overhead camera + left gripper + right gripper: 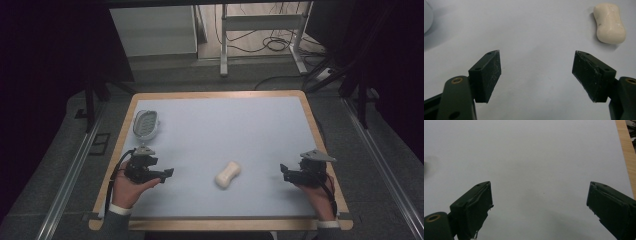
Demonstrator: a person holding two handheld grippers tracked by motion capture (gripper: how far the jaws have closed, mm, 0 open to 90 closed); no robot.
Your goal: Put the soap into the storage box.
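A cream, waisted bar of soap (227, 175) lies on the pale blue mat (225, 130), near the front middle. My left gripper (166, 174) rests at the front left in a hand, jaws open and pointing right toward the soap. In the left gripper view the gripper (536, 58) is empty, and the soap (609, 23) lies beyond its right jaw. My right gripper (284, 173) sits at the front right, open, aimed left at the soap. Bare mat lies between the wide-apart jaws of the right gripper (539, 188).
An oval, clear soap dish (145, 124) stands on the mat's left side, behind the left gripper; its rim (427, 17) shows at the top left of the left gripper view. A wooden table border (624, 147) frames the mat. Metal stand legs (223, 47) and cables lie beyond.
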